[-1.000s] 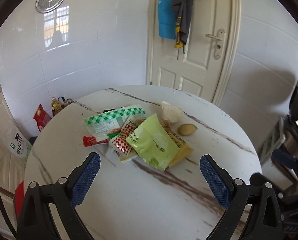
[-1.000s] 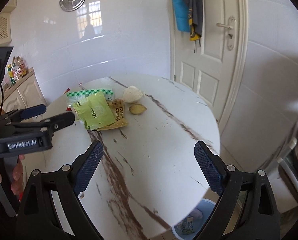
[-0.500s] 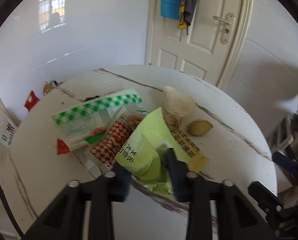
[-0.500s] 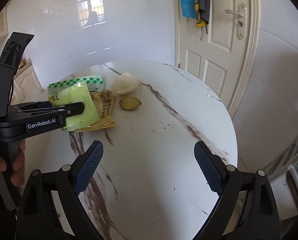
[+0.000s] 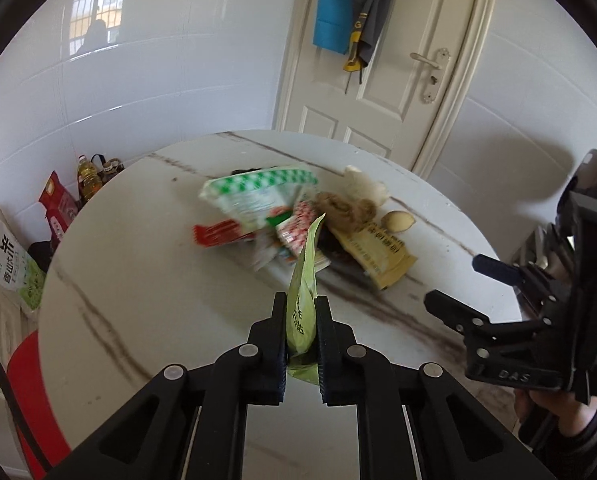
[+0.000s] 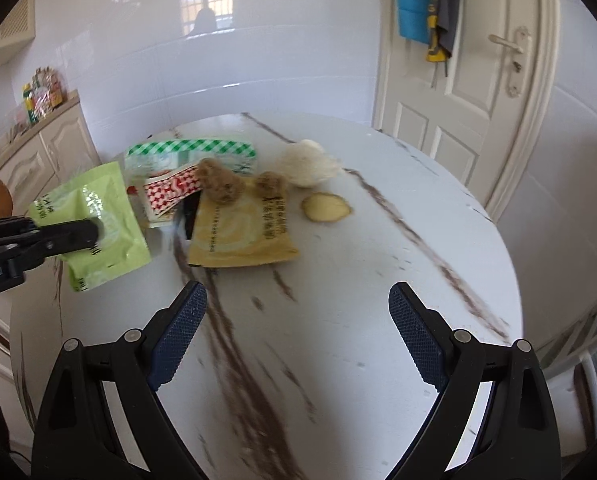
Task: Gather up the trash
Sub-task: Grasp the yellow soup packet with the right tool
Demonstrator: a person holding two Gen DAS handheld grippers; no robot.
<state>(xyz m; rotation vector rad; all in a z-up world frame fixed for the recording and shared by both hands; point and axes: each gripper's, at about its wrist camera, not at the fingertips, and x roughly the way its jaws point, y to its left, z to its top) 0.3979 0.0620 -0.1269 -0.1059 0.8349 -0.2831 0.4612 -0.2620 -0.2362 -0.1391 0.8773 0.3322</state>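
Note:
My left gripper (image 5: pixel 301 312) is shut on a light green packet (image 5: pixel 303 280) and holds it edge-on above the round marble table (image 5: pixel 138 280); the packet also shows in the right wrist view (image 6: pixel 98 224), held by the left gripper (image 6: pixel 94 236). On the table lie a green-checked wrapper (image 6: pixel 190 152), a red-and-white wrapper (image 6: pixel 170 194), a yellow packet (image 6: pixel 238 232), two brown clumps (image 6: pixel 220 184), a crumpled white ball (image 6: pixel 310 162) and a pale slice (image 6: pixel 326 208). My right gripper (image 6: pixel 298 336) is open and empty above the table's near part.
A white door (image 5: pixel 382 60) with hanging clothes stands behind the table. An oil bottle (image 5: pixel 88 176), a red box (image 5: pixel 58 204) and a rice bag (image 5: pixel 10 268) sit on the floor at the left. A cabinet (image 6: pixel 38 156) stands at the left.
My left gripper closed on the green packet and lifted it off the pile, back toward me. The right gripper moved closer to the trash and stays open.

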